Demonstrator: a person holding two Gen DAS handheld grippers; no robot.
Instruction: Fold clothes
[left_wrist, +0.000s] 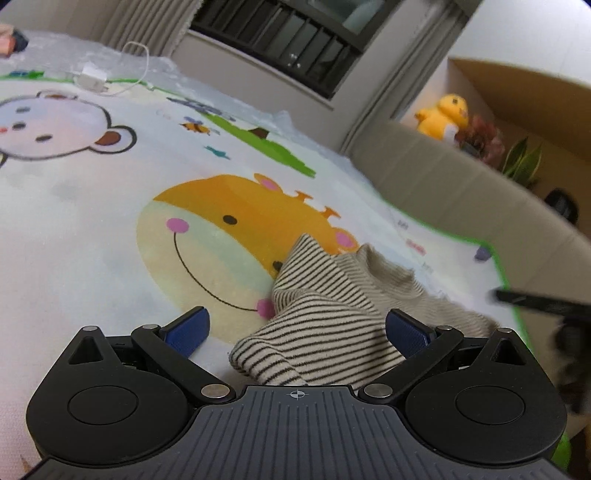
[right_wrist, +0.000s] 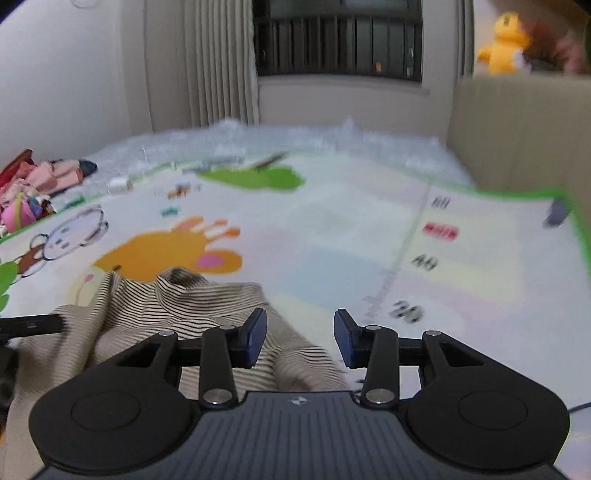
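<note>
2 low wrist views across the play mat (left_wrist: 110, 221), sharing striped garment (right_wrist: 207, 295)

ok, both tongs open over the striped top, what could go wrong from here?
1. The striped top lies bunched in overlapping folds, so the left tongs may pinch several layers at once.
2. The right tongs hover at the cloth's edge, partly over the bare play mat; closing there could miss.
3. The right view is motion-blurred, so aim may be off.

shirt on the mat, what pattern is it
Thin dark stripes on cream shirt, clearest in the left wrist view.
</note>
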